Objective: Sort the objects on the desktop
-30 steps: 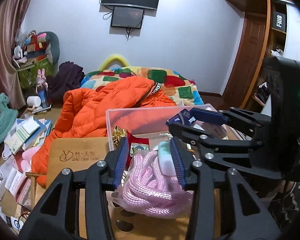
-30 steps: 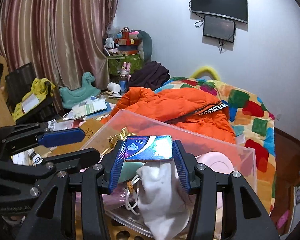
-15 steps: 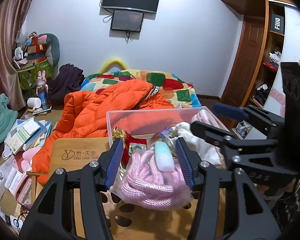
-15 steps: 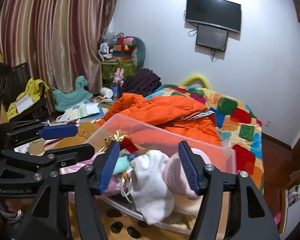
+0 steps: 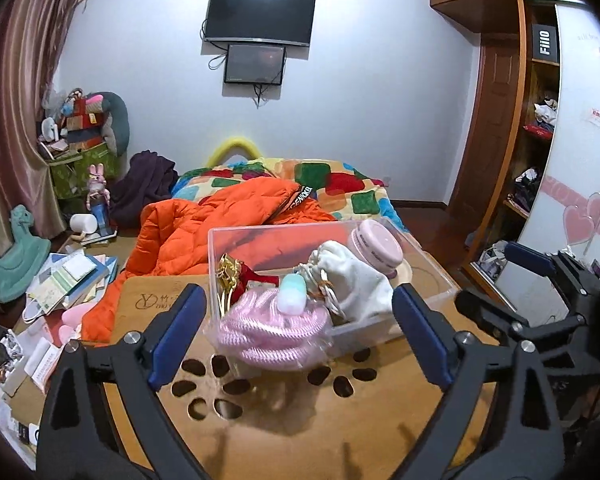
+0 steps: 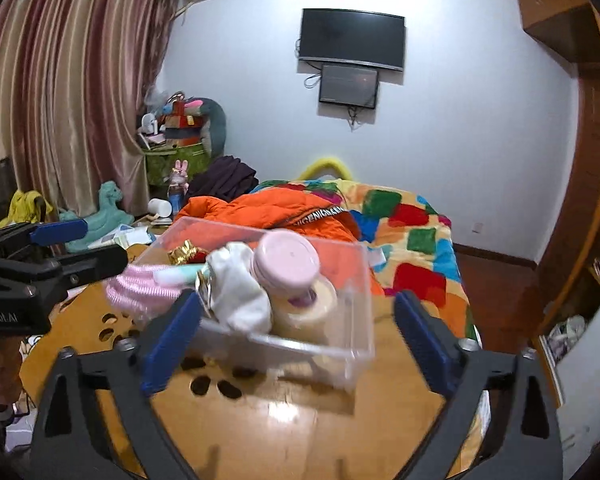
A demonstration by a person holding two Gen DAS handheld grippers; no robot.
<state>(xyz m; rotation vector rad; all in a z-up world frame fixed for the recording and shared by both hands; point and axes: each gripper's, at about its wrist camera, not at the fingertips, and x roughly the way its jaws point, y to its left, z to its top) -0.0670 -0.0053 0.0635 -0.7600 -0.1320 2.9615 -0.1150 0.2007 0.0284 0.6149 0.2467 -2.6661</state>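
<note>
A clear plastic box [image 5: 259,234] [image 6: 354,312] stands on the wooden table [image 5: 300,424]. Inside lie a pink rope coil [image 5: 267,326], a mint bottle [image 5: 293,296] on top of it, a white pouch [image 5: 358,278], a pink jar [image 6: 287,264], a tape roll [image 6: 314,308] and a gold-and-red trinket [image 5: 235,276]. My left gripper [image 5: 297,300] hangs short of the box's near left corner, jaws opening wide with nothing between them. My right gripper [image 6: 297,300] faces the box's near right side, jaws also opening and empty. The blue card pack is out of sight.
Leaf-shaped holes [image 5: 219,392] are cut through the tabletop near the box. Behind the table lies an orange jacket [image 5: 219,224] on a bed with a patchwork quilt [image 6: 412,232]. Books and papers [image 5: 71,280] litter the floor at left. Wardrobe shelves [image 5: 540,128] stand at right.
The left gripper let go of the mint bottle and the right let go of the blue card pack over the box. Both opened wide and drew back towards me.
</note>
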